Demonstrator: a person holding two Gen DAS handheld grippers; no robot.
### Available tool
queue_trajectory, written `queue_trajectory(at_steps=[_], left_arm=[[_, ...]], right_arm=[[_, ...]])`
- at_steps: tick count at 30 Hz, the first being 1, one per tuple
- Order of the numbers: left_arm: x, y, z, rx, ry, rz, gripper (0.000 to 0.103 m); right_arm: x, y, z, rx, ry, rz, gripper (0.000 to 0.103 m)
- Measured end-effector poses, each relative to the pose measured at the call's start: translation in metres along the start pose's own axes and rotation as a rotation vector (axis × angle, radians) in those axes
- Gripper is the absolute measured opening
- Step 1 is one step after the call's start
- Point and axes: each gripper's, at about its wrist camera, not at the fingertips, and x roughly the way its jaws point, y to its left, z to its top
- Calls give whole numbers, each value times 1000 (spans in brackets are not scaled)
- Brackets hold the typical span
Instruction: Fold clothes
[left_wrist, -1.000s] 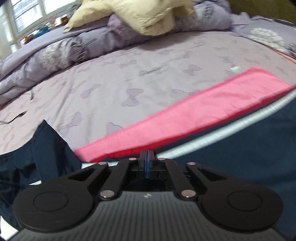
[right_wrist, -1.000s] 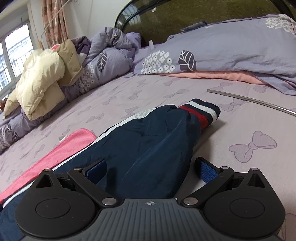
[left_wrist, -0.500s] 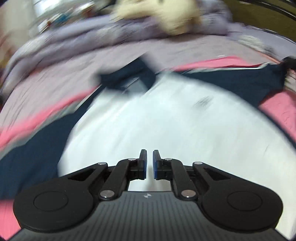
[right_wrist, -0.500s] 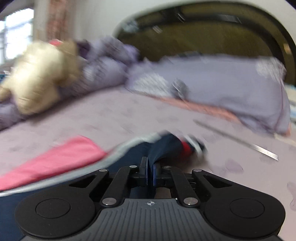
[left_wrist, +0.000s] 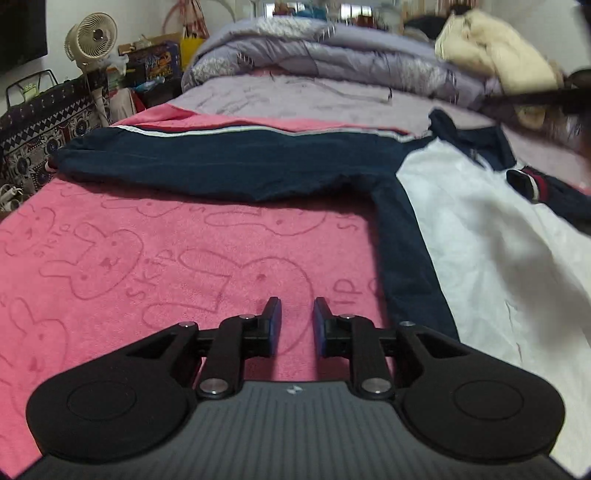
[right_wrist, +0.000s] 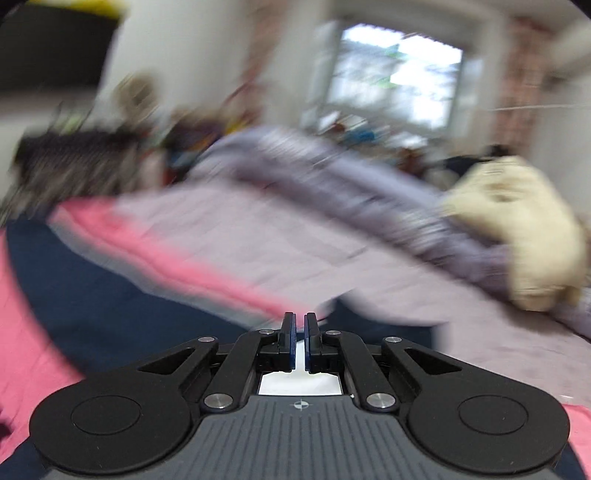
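The left gripper (left_wrist: 297, 319) hovers over the pink towel (left_wrist: 147, 251) beside the navy jacket (left_wrist: 229, 166), jaws apart; the right gripper (right_wrist: 299, 334) has its jaws slightly parted, holding nothing.

Left tool (left_wrist: 297, 317) parted, holding nothing; right tool (right_wrist: 299, 332) fingers nearly together

Pink towel (left_wrist: 147, 251) with embossed rabbits; navy jacket (left_wrist: 229, 166) with white lining and grey-white piping; lilac bedsheet (left_wrist: 295, 99); cream coat (left_wrist: 491, 48).

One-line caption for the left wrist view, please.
Left tongs open and empty above the pink rabbit-print towel, with the navy jacket spread lining-up across the bed ahead.
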Motion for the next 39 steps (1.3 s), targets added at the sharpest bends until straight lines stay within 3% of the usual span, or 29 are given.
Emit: queue_trajectory(at_steps=[3,7,10,12,13,14,15,16,18,20,24,29,31,36,39], left_arm=[[0,-2,-11,46,-58,1,28],[1,-8,-19,68,-111,9,27],[2,-9,-18,71,-116,12,27],[1,-11,-19,78,-120,17,27],[1,-13,-18,81,-121,20,27],[2,-13,-18,82,-121,20,27],[3,-13,-17,83,-122,19,27],[3,-13,-17,82,-123,19,27],[3,-12,-17,81,-125,17,27],[4,-11,-18,77,-127,13,27],[4,-8,-18,62,-132,1,27],[3,-6,-19,46,-134,-10,27],[3,-5,-19,42,-134,-12,27],[3,-3,-19,29,-136,-21,27],[3,-3,-19,25,-136,-24,27]], right_arm=[[1,22,-14,-21,64,-26,12],[-8,-17,-46,36,110,-178,54],[5,-57,-71,33,179,-278,56],[18,-72,-82,26,204,-296,58],[26,-76,-85,17,222,-301,67],[36,-81,-87,16,255,-297,84],[45,-87,-90,26,292,-284,89],[52,-92,-94,41,326,-269,85],[61,-102,-97,111,356,-256,60],[59,-112,-92,214,352,-263,27],[35,-118,-64,321,222,-260,26],[8,-66,-15,293,91,-48,27],[16,-34,-10,256,99,29,27],[59,21,-26,228,235,89,30],[65,36,-38,203,294,96,45]])
